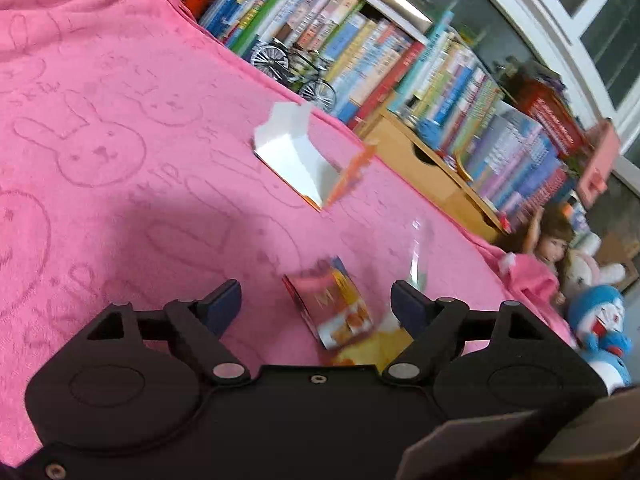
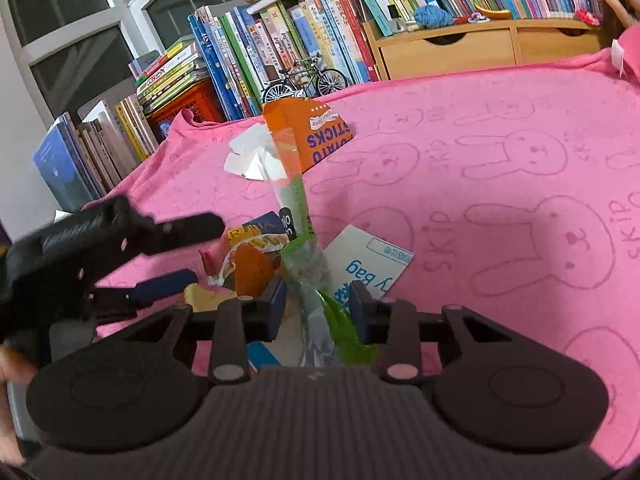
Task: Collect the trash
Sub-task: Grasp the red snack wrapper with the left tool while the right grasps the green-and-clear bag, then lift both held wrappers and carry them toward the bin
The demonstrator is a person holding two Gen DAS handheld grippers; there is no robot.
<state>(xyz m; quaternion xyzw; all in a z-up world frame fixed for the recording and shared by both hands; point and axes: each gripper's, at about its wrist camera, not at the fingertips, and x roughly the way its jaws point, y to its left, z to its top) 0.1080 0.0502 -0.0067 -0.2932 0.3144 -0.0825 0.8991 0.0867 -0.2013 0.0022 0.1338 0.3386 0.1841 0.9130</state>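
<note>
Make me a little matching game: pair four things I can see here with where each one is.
Things:
1. orange carton
2. green wrapper
3. toy bicycle
4. blue yarn ball

Places:
A. on the wooden drawer unit
B. on the pink cloth, flaps open
C. between the right tongs
D. in front of the books

Pairs: 1-B, 2-C, 3-D, 4-A
</note>
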